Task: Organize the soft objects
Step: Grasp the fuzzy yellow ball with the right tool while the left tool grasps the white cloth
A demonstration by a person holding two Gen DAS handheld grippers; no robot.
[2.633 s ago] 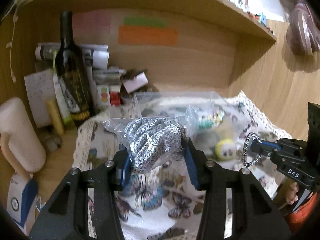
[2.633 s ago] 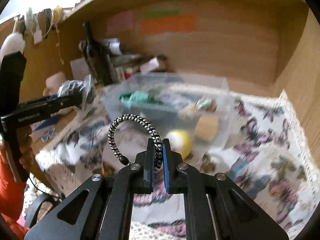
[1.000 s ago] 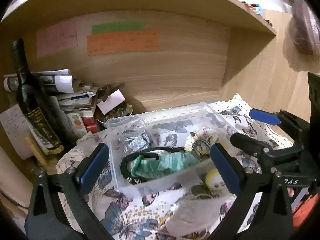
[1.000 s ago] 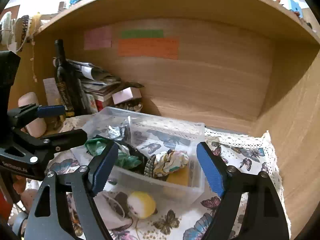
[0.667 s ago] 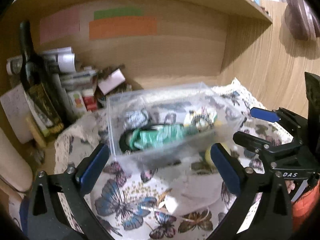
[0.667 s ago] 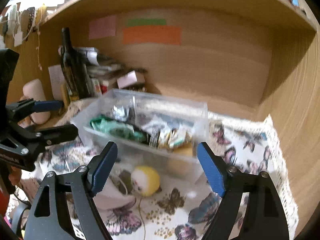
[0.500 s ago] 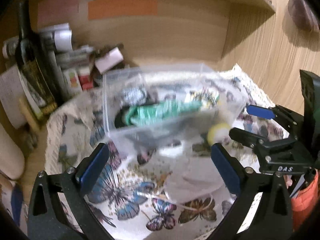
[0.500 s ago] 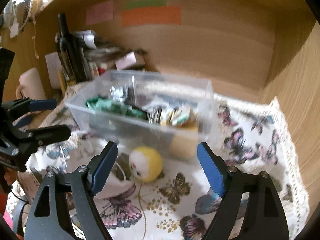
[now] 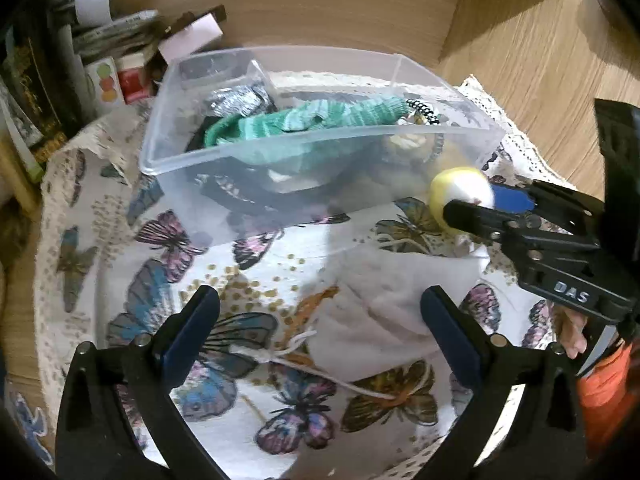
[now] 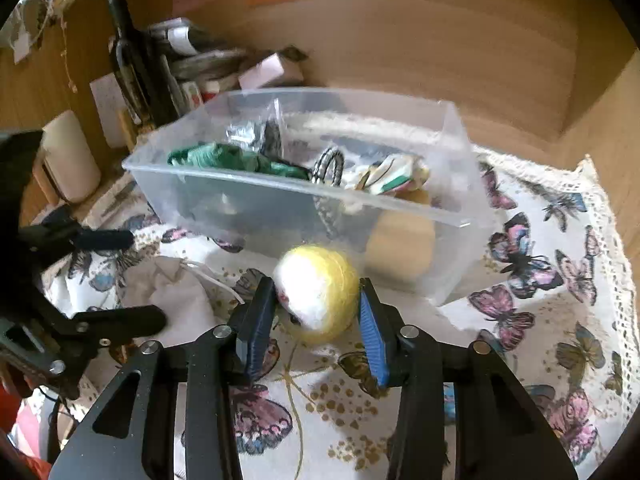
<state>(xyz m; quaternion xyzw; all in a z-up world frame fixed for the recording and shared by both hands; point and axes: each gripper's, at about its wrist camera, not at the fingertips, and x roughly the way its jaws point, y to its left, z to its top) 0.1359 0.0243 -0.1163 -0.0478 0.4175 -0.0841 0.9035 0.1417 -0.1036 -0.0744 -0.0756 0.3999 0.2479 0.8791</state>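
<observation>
**A:** Where does the right claw [image 10: 316, 312] stand; has it got the yellow-and-white ball [image 10: 318, 290] yet?

**B:** It brackets the ball, one blue pad on each side, at lower centre of the right wrist frame; the gap looks nearly taken up, but I can't tell whether the pads truly press, so I'd call it apart and about to close; the ball sits on the butterfly cloth [image 10: 532, 280] just in front of the clear plastic bin [image 10: 456, 160].

**A:** So how should the squeeze go?

**B:** Gently, I'd judge; the thing looks fuzzy and yielding, so close until the sides dimple slightly and no more; keep the pads level with its widest part, or it may squirt forward against the bin wall.

**A:** And the left claw [image 9: 320, 332]?

**B:** Wide apart and holding nothing, at the bottom of the left wrist frame, hovering over the pale drawstring pouch [image 9: 384, 312] that lies flat on the cloth; its white cord [image 9: 288, 360] trails toward the lower left.

**A:** Any trouble there?

**B:** The cord could snag a pad; better to take the pouch by a bunched fold of its body.

**A:** And the bin?

**B:** Already holds a green knit piece [image 9: 304, 120] and other soft bits; lift the ball clear of the near rim before letting go.
</observation>
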